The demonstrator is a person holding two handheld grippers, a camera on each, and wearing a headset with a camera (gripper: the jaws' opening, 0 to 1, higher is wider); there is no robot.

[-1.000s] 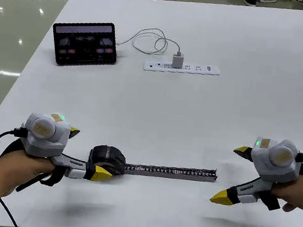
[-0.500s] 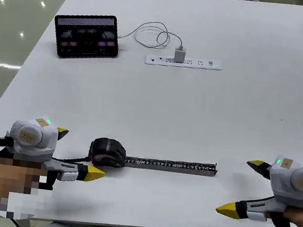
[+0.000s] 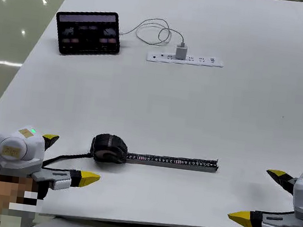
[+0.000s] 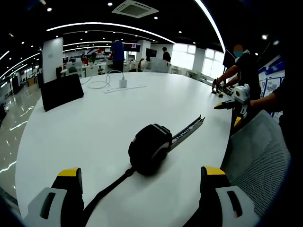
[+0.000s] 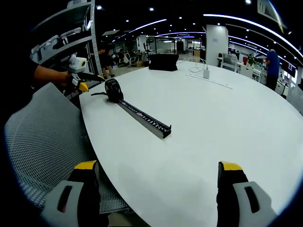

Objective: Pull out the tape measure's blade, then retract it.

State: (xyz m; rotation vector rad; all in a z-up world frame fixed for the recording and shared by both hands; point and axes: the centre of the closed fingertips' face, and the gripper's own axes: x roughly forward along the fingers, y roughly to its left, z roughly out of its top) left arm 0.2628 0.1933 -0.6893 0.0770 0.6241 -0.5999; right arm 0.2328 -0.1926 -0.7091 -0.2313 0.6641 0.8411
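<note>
A black tape measure (image 3: 109, 147) lies on the white table (image 3: 195, 113) with its blade (image 3: 172, 161) pulled out to the right and flat on the surface. My left gripper (image 3: 71, 159) is open, near the front-left edge, a little short of the case (image 4: 150, 147) and apart from it. A black strap (image 4: 110, 186) trails from the case toward its jaws. My right gripper (image 3: 265, 197) is open at the front right, well away from the blade's tip (image 5: 165, 131). The case (image 5: 113, 89) lies at the blade's far end in the right gripper view.
A dark tablet (image 3: 88, 32) stands at the back left. A white power strip (image 3: 184, 59) with a charger and coiled cable (image 3: 153, 33) lies behind the middle. A grey mesh chair back (image 5: 42, 156) sits below the table's front edge. People stand at other desks.
Both grippers have drawn back toward the table's front edge. The left one has let go of the tape measure's case, which stays put with the blade extended.
</note>
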